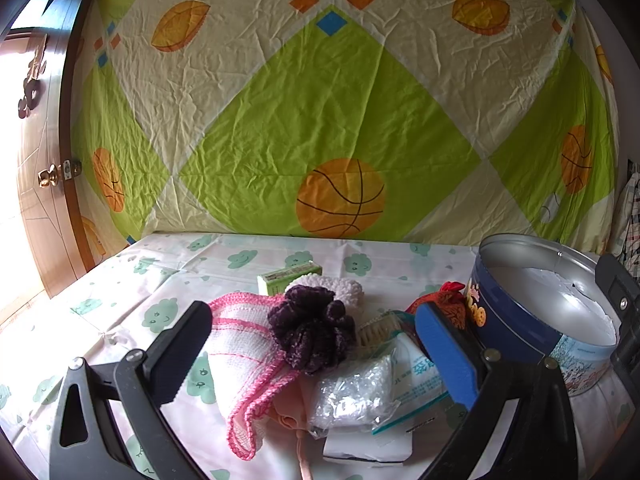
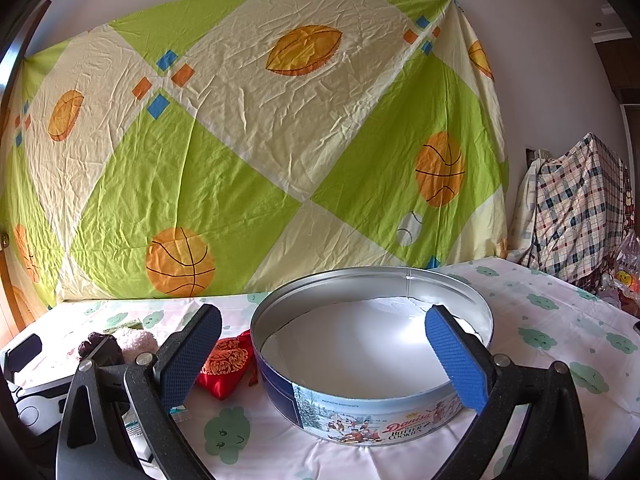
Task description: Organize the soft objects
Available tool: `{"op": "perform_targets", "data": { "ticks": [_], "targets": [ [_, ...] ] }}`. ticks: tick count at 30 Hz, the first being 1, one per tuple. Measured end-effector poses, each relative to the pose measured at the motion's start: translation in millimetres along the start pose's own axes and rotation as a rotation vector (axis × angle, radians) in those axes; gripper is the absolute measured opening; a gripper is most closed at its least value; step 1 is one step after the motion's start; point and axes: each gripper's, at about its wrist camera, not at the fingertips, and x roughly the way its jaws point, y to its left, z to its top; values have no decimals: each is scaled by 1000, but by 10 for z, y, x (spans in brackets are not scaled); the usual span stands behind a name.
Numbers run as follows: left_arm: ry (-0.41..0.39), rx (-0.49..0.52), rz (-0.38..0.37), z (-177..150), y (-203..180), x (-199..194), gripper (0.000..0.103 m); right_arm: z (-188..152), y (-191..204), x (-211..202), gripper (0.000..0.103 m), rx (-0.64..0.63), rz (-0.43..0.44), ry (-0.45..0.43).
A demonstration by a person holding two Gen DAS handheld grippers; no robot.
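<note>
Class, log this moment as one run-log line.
left gripper: open, over soft pile | right gripper: open, at cookie tin | tin: empty | purple scrunchie: on table, ungrasped

Spread tongs (image 1: 316, 344) around purple scrunchie (image 1: 312, 328)

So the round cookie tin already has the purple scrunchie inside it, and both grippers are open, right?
Not quite. The cookie tin is empty, as the right wrist view shows; the purple scrunchie lies on the table among the other items. Both the left gripper and right gripper are open.
</note>
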Motion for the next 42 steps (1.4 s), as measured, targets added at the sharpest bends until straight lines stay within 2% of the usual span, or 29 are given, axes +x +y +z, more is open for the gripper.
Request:
{"op": "perform_targets", "data": {
  "ticks": [36,42],
  "targets": [
    [3,-5,-1,-10,-6,-5,103,2,10,-13,102,5,10,2],
    [14,-27,-28,-39,39,-2,103,1,10,-5,102,3,13,7]
  ]
}}
